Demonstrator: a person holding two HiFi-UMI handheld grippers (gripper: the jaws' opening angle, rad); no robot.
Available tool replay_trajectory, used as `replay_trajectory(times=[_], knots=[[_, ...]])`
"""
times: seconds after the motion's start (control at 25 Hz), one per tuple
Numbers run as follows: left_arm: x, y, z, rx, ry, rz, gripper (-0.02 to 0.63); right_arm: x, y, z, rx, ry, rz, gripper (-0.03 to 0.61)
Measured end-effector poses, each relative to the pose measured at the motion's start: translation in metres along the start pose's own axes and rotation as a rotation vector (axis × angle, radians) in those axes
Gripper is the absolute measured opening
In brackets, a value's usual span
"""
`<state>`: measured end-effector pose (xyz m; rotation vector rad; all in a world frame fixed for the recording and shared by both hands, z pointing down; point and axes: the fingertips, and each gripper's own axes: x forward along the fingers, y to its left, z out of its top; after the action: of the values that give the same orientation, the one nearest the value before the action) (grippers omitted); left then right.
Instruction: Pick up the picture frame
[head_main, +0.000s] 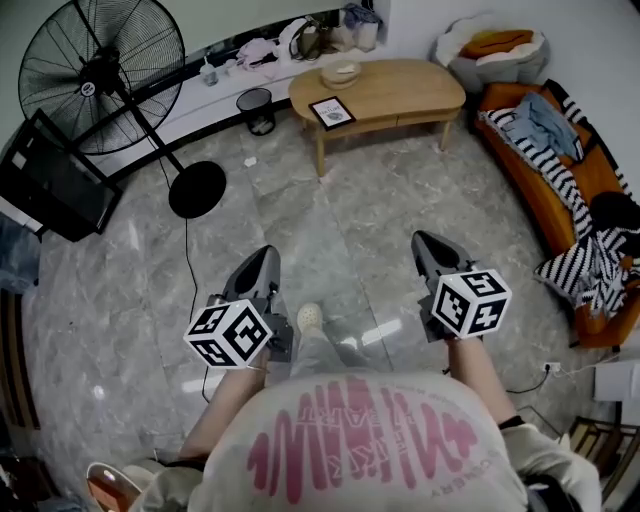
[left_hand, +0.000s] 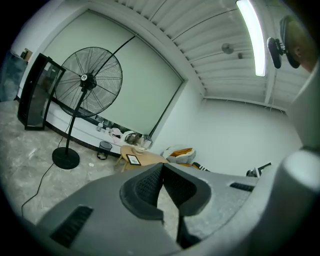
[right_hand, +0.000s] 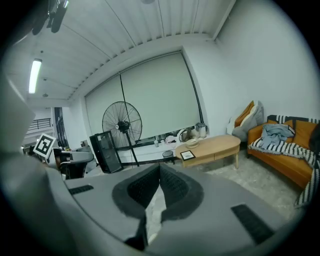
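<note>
A small black picture frame (head_main: 332, 112) lies flat near the left end of a wooden oval coffee table (head_main: 400, 95) at the far side of the room. It shows too in the left gripper view as the picture frame (left_hand: 133, 159) and in the right gripper view as the picture frame (right_hand: 188, 155). My left gripper (head_main: 267, 256) and right gripper (head_main: 424, 240) hang over the marble floor, well short of the table. Both are shut with nothing between the jaws, tips touching in the left gripper (left_hand: 162, 166) and the right gripper (right_hand: 159, 168).
A bowl (head_main: 341, 73) sits on the table behind the frame. A tall standing fan (head_main: 103, 75) with a round base (head_main: 196, 189) stands at the left, beside a black cabinet (head_main: 50, 180). A wastebasket (head_main: 258, 110) is left of the table. An orange sofa (head_main: 560, 190) with clothes lines the right wall.
</note>
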<state>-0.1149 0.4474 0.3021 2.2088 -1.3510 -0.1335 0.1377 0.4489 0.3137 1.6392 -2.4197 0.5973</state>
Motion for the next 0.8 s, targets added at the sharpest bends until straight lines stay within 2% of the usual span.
replay_trajectory(times=[0.24,0.52,0.8], knots=[[0.077,0.038,0.062,0.024,0.007,-0.040,0.003,0.080,-0.017,0.058,0.049,-0.036,-0.034,0.005],[0.145,0.084,0.147,0.050,-0.049,-0.080,0.003,0.170,-0.016,0.116,0.024,-0.067,-0.060,0.005],[0.182,0.125,0.176,0.041,-0.053,-0.087,0.003,0.230,-0.016,0.127,0.032,-0.050,-0.075,0.005]])
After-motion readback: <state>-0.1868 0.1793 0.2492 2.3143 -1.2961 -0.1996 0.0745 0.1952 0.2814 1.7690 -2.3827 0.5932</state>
